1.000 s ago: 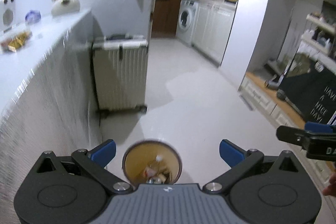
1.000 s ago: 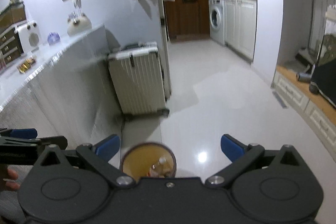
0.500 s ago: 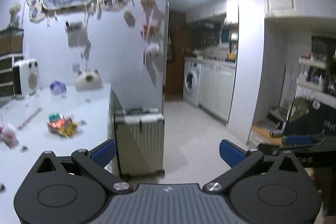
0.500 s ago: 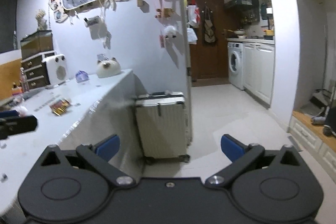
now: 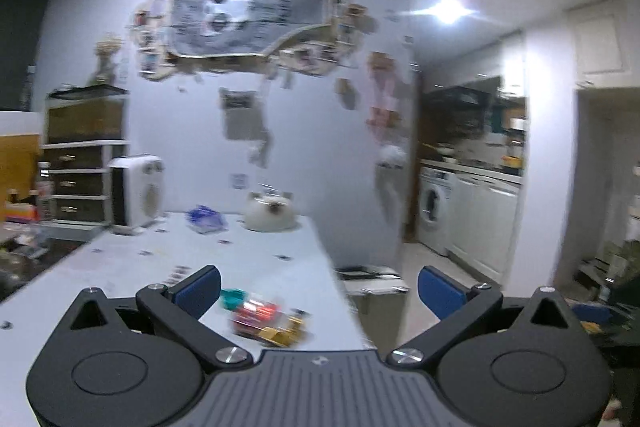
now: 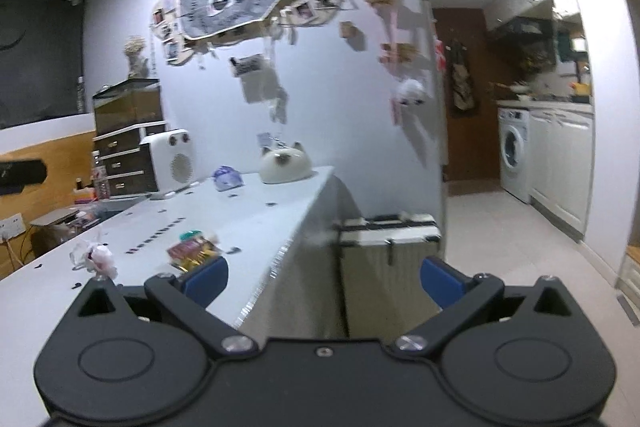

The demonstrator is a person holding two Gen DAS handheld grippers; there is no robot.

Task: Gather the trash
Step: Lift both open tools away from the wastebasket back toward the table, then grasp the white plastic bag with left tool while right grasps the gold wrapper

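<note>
Item: your left gripper (image 5: 319, 286) and right gripper (image 6: 323, 275), jaws wide and empty, raised from the floor bin to the white bench (image 5: 248, 267); next pickup, red-and-gold crumpled wrapper (image 5: 267, 319), just ahead.

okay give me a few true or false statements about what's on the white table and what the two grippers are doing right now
1. Both grippers have their jaws open and hold nothing. True: left gripper, right gripper.
2. A colourful snack wrapper lies on the white table. True.
3. A crumpled clear wrapper lies on the floor. False: it lies on the table.
4. The cat-shaped white object stands at the table's near edge. False: it sits at the far end, by the wall.
</note>
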